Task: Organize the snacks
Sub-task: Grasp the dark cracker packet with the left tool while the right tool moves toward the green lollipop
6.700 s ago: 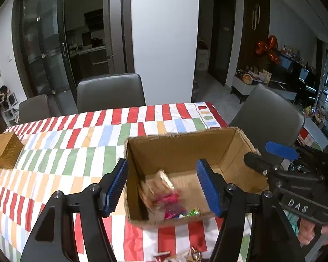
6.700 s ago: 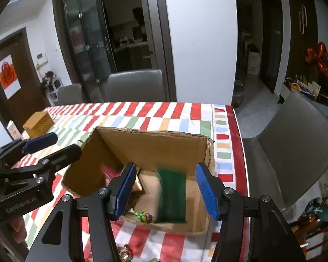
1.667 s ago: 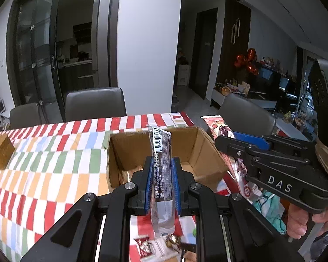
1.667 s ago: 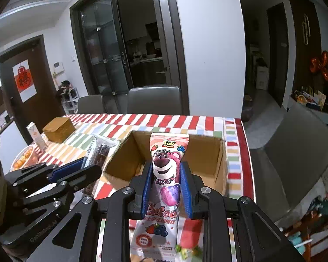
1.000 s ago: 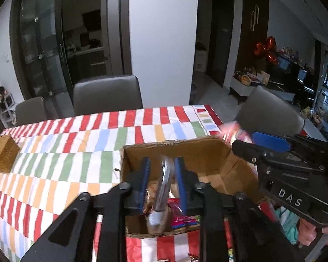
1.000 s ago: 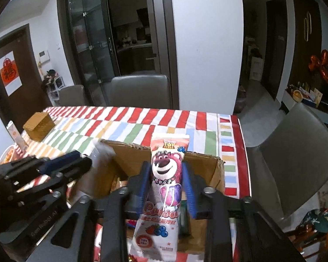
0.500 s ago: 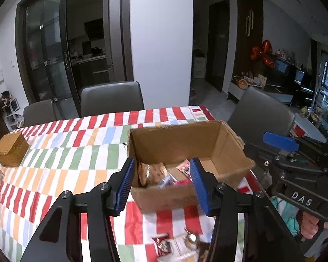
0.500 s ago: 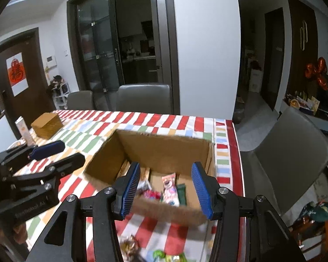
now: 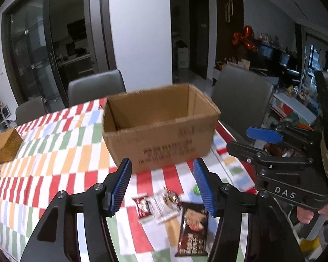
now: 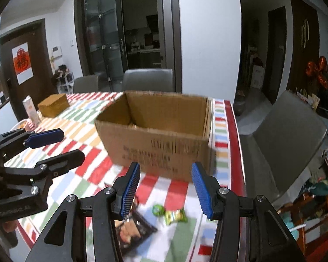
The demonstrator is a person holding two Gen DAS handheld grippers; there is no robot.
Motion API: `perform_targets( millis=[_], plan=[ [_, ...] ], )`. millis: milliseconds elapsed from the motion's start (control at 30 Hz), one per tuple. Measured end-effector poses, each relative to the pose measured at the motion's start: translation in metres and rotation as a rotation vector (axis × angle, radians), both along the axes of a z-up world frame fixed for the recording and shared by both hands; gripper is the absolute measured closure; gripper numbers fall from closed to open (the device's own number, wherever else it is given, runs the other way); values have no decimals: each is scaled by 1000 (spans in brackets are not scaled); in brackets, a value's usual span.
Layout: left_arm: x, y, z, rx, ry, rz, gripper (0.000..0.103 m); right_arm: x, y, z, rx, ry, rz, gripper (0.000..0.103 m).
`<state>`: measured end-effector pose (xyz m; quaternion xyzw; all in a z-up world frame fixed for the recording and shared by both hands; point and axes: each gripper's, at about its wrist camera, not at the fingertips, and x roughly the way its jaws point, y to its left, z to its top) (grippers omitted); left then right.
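**A:** What was in the cardboard box point(image 9: 161, 128)?

**B:** I couldn't tell. It stood open-topped on the striped table point(image 9: 54, 152), near the table's right edge, and only its bare inner walls showed from either view.

**A:** And the snacks?

**B:** They lay loose on the table in front of the box. A dark snack packet point(image 9: 194, 229) lay flat, long axis running toward the box. Left of it sat a small red-and-white packet point(image 9: 143, 206), with pale wrappers point(image 9: 164, 204) between them. In the right view, green-wrapped candies point(image 10: 170, 214) lay beside the dark packet.

**A:** The tools?

**B:** The left tool point(image 9: 163, 187) was opening, nothing between its blue pads. The right tool point(image 10: 165, 191) stood partly open, also empty. Both hung over the bare strip between the box and the snacks.

**A:** Anything else?

**B:** A woven box point(image 9: 5, 146) at the table's far left, well apart.
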<state>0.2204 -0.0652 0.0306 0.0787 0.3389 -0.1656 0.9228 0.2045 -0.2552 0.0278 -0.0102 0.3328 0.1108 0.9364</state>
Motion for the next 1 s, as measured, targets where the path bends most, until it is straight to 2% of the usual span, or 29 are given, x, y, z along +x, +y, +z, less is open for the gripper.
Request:
perform_targets(
  millis=[433,700,1000],
  plan=[
    [-21,-11,-72,11,207,-72,42,-23,-4,-60,-16,158,20,53],
    [-17,-21,-111,34,333,-100,42,-29,-10,-94,-23,244,4,53],
    [-7,-32,-147,59,422,-110,42,-31,-15,-119,-28,317,-12,53]
  ],
)
